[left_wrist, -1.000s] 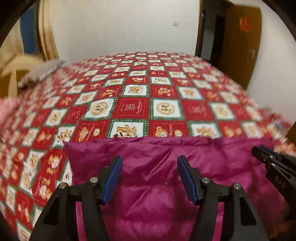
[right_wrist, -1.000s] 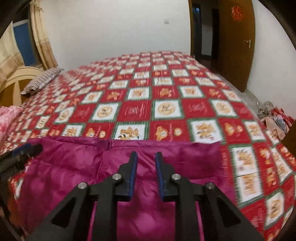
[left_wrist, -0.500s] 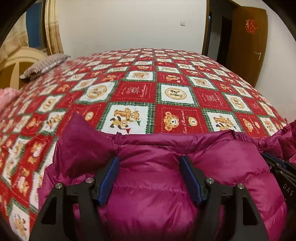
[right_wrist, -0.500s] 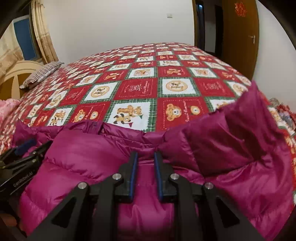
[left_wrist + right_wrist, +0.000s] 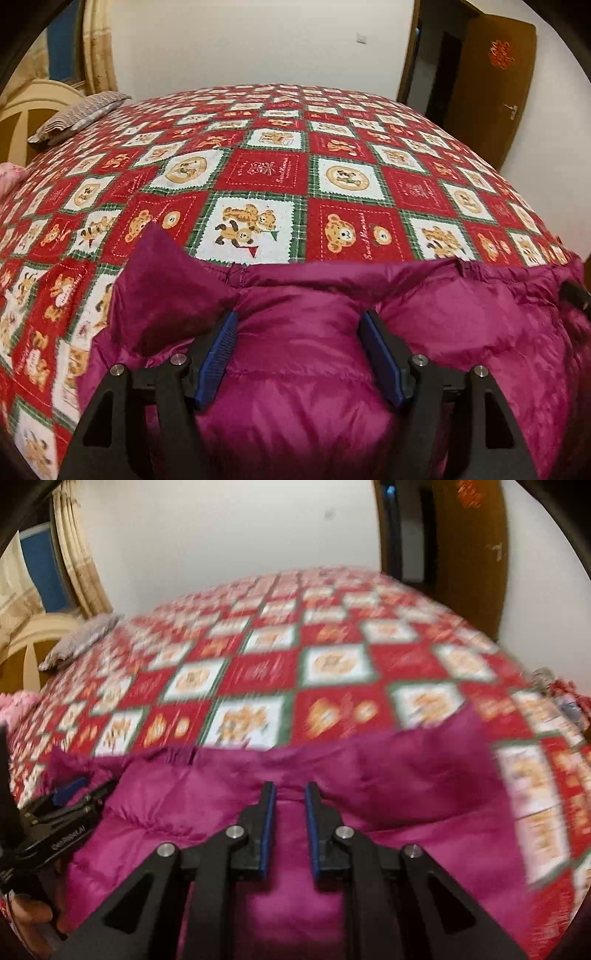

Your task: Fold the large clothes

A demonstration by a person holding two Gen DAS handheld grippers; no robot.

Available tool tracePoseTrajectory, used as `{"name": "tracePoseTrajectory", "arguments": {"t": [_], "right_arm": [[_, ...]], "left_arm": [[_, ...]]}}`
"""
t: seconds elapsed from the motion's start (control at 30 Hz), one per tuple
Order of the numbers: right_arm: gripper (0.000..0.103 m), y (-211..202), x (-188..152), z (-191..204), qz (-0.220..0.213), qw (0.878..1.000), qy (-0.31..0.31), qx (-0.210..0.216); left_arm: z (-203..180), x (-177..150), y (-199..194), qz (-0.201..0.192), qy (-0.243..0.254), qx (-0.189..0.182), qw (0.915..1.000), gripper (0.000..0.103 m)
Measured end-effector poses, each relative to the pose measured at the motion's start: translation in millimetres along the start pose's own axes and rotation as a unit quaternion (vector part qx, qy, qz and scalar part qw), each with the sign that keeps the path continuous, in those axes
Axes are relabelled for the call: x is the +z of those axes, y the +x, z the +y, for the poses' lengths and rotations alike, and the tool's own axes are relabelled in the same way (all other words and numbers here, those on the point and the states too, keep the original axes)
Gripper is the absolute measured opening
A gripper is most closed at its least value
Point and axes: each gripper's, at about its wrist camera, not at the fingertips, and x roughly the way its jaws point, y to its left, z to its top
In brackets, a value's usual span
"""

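A magenta puffer jacket lies at the near edge of the bed, on a red quilt with teddy bear squares. The left gripper is low over the jacket with its fingers spread wide apart, and a padded bulge of the fabric rises between them; they are not closed on it. To their left, a corner of the jacket stands up in a peak. In the right wrist view, which is blurred, the right gripper is above the jacket with its fingers close together, a narrow gap between them. It cannot be told whether any fabric is pinched there. A striped pillow rests at the far left corner of the bed, and a brown door stands at the right.
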Motion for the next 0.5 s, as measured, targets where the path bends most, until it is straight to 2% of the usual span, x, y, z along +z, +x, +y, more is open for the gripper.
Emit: {"name": "tracePoseTrajectory", "arguments": {"t": [0.1,0.17,0.23,0.27,0.4,0.5], "right_arm": [[0.017,-7,-1,-28,0.002,0.999,-0.005,-0.047],[0.017,3,-9,-46,0.02,0.998,0.009,-0.058],[0.017,16,-22,-60,0.036,0.998,0.037,-0.043],[0.017,20,-27,-64,0.03,0.998,0.047,-0.038],[0.017,28,-30,-68,0.025,0.998,0.058,-0.022],[0.016,27,-31,-73,0.024,0.997,0.07,-0.007]], "left_arm": [[1,0,-15,-0.004,0.018,0.02,0.9996,0.07],[3,-1,-24,-0.018,0.026,0.034,0.9989,0.07],[7,-3,-24,-0.025,0.024,0.055,0.9978,0.07],[11,-4,-21,-0.021,0.018,0.057,0.998,0.071],[26,-8,0,-0.01,-0.023,0.038,0.999,0.075],[23,-7,1,-0.007,-0.019,0.046,0.9987,0.075]]}}
